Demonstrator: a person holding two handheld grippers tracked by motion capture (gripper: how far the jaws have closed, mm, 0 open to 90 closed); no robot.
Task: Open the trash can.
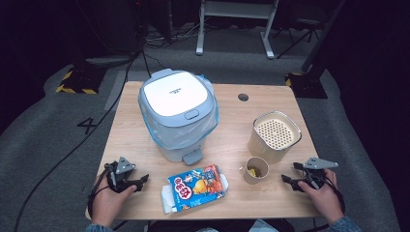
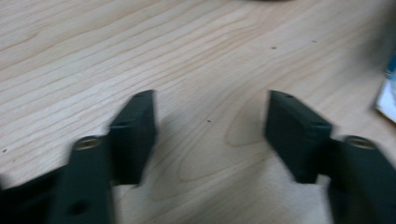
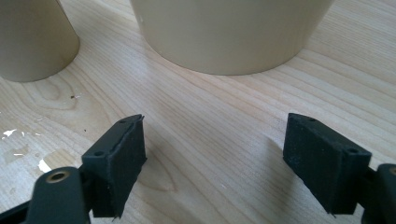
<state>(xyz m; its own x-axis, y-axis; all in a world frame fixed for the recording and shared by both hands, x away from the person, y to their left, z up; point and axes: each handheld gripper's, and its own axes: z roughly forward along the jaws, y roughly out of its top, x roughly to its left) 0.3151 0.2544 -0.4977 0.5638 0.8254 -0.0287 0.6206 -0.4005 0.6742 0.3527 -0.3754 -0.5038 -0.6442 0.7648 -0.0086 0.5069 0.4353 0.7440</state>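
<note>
While both hands rested at the near edge of the pale wooden table [image 1: 232, 140], the left gripper [image 1: 139, 182] stood with jaws apart beside the colourful printed snack box [image 1: 197, 186]; the right gripper [image 1: 289, 181], jaws likewise apart and empty, faced the small beige paper cup [image 1: 255, 169].

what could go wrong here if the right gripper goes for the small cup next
1. The small paper cup stands open with scraps inside, close to the cream container; a sideways nudge may tip it and spill them.
2. The right gripper has open jaws with little room between the two vessels, so one jaw might knock the container.
3. The snack box lies near the table's front edge; a sweeping forearm may push it off.
</note>
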